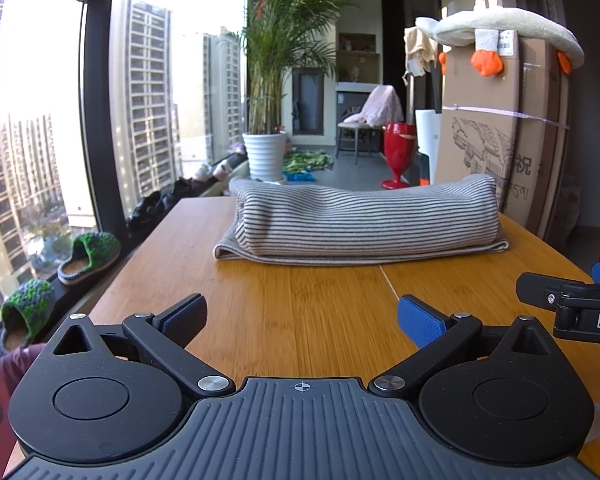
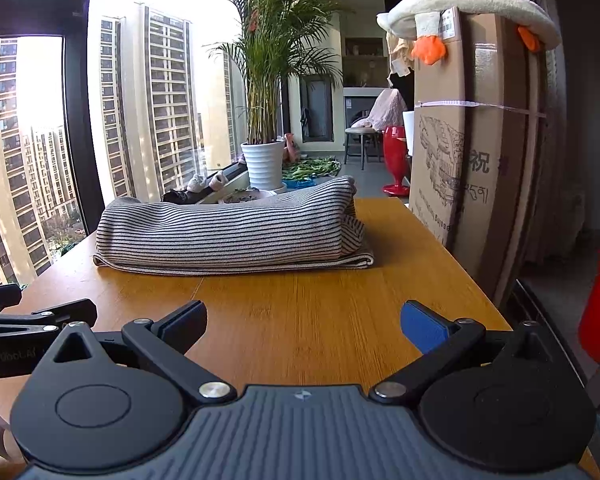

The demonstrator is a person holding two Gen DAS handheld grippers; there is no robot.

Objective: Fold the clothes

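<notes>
**A:** Where is the garment from where you sit?

**B:** I see the grey-and-black striped knit garment, folded into a thick oblong bundle, lying on the honey-coloured wooden table. It sits toward the far end of the table, its long folded edge facing me. Everything else I'll place from that bundle.

**A:** And your two tools?

**B:** My left gripper hovers over bare wood on the near side of the bundle, well apart from it. Its black fingers with blue pads are spread wide and grip nothing. My right gripper is likewise on the near side, its jaws just as wide, empty too. The two tools sit side by side; each shows at the edge of the other's view.

**A:** What lies beyond the bundle?

**B:** Behind it to the right stands a tall brown cardboard box with a white plush goose draped on top. Behind it to the left, a palm in a ribbed white pot by the window.
</notes>
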